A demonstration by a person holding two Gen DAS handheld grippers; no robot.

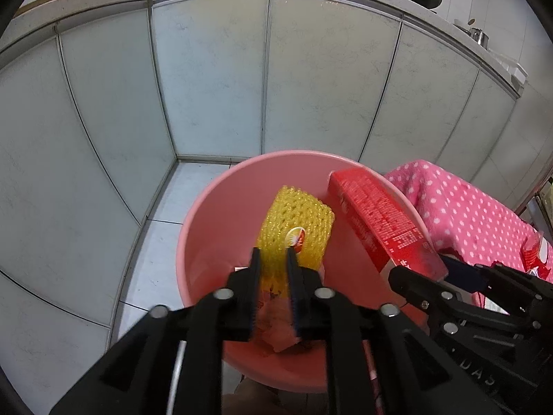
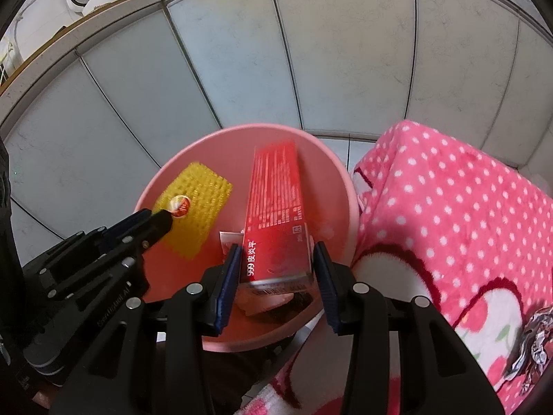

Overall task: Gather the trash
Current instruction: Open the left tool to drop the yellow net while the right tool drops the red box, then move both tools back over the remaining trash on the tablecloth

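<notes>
Trash partly gathered already; yellow foam net lying inside the pink basin, slanted against the far wall, round sticker facing up; red box in the same basin, one end low inside, leaning over toward the rim on the blanket side; paper scraps and a small card on the basin bottom, under the left gripper.

Left gripper poised over the basin, jaws only narrowly apart, near edge of the net showing in the gap; no visible pinch on it, so judged let go rather than held.

Right gripper also over the basin, jaws standing wide on either side of the box's near end; slim gaps at the pads, box smeared as if dropping, so read as released, though contact on the left pad hard to rule out.

Still to collect, as far as visible: crumpled foil on the pink dotted blanket covering the surface beside the basin; a red-and-white wrapper on that same blanket, beyond the right gripper in the left wrist view.

Judged roughly past halfway: two larger pieces in, at least two small pieces out; anything further along the blanket out of view.
</notes>
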